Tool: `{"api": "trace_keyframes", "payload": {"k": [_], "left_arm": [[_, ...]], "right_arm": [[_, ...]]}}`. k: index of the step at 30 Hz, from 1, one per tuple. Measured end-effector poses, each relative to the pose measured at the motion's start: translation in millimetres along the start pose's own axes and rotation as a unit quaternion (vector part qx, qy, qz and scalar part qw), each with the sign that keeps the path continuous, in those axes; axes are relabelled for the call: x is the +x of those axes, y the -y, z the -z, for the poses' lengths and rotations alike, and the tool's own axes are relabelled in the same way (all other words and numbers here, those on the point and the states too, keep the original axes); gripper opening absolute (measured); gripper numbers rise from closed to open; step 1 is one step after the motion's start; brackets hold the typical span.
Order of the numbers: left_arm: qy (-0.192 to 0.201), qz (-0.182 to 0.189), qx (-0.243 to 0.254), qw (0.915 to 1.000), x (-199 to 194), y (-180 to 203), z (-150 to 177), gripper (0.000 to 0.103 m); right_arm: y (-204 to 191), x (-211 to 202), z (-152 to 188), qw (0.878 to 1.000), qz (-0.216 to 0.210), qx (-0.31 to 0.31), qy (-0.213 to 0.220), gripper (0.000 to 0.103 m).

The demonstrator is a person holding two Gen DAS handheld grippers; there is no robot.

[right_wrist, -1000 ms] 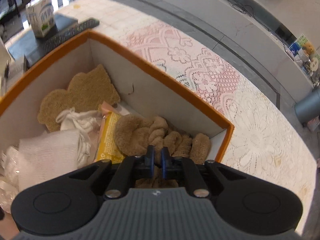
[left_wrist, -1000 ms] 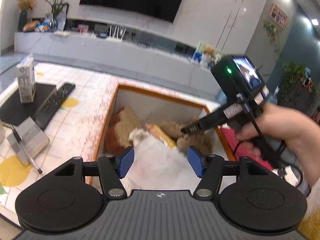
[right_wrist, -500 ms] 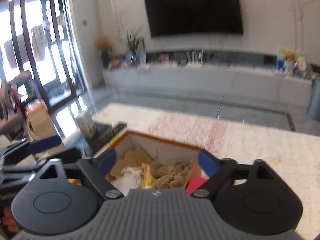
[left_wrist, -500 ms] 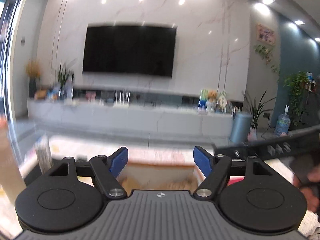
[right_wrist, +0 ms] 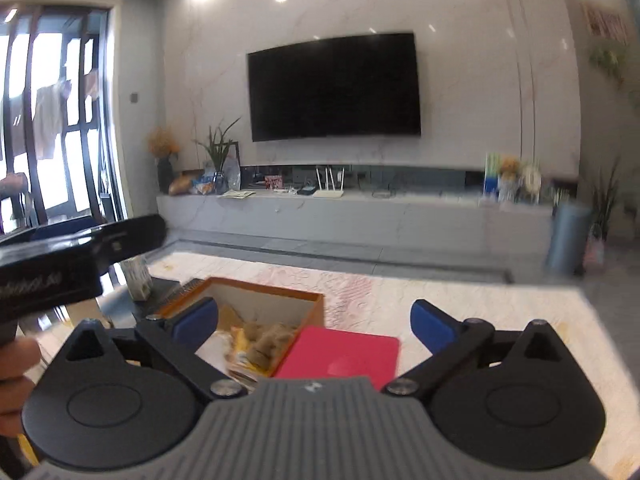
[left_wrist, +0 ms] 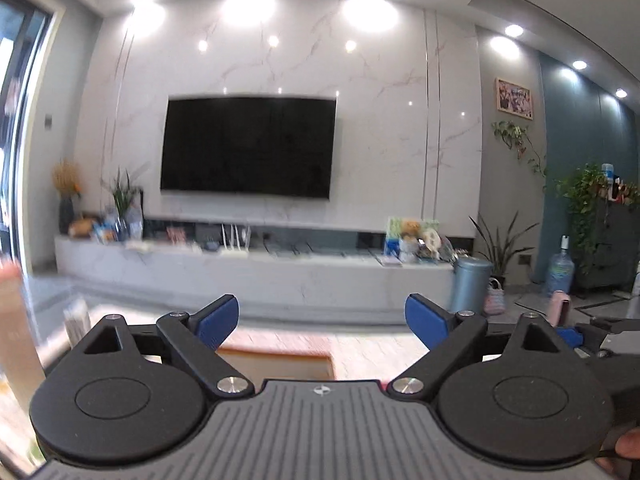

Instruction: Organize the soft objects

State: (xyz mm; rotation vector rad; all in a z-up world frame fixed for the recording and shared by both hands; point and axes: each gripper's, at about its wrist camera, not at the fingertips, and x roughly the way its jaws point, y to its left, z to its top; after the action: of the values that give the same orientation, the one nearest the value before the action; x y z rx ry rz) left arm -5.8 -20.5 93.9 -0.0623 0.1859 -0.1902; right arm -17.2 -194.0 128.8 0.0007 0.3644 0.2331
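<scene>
My left gripper (left_wrist: 322, 316) and right gripper (right_wrist: 314, 322) have both just been opening and gape empty above the box (right_wrist: 262, 294).

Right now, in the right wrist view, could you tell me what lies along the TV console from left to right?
Dark vase of orange flowers → green plant → white router → plush toy → blue-grey bin standing on the floor at the console's right end.

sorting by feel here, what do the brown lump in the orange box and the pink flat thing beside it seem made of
Brown lump: likely plush or fleece, matte and fuzzy, bunched in soft folds, though blurred. Pink flat thing: smooth and even with a crisp rounded corner, probably plastic or coated card. Orange box: stiff straight walls, perhaps fabric-covered board.
</scene>
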Motion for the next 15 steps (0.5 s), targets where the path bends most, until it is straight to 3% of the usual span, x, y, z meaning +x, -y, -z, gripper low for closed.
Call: {"api": "trace_keyframes", "payload": {"k": [3, 8, 15], "left_arm": [[-0.018, -0.016, 0.000, 0.9997, 6.6, 1.3, 7.9, 0.103], [-0.046, -0.042, 0.015, 0.9980, 7.7, 8.5, 26.2, 0.103], [-0.071, -0.049, 0.021, 0.9961, 11.7, 6.6, 39.9, 0.103]], "right_arm": [[0.1, -0.5, 14.2, 1.000, 0.014, -0.022, -0.009, 0.100], [17.2, 10.3, 32.3, 1.000, 0.012, 0.018, -0.016, 0.100], [27.7, 29.4, 50.9, 0.997, 0.004, 0.051, -0.058, 0.101]]}}
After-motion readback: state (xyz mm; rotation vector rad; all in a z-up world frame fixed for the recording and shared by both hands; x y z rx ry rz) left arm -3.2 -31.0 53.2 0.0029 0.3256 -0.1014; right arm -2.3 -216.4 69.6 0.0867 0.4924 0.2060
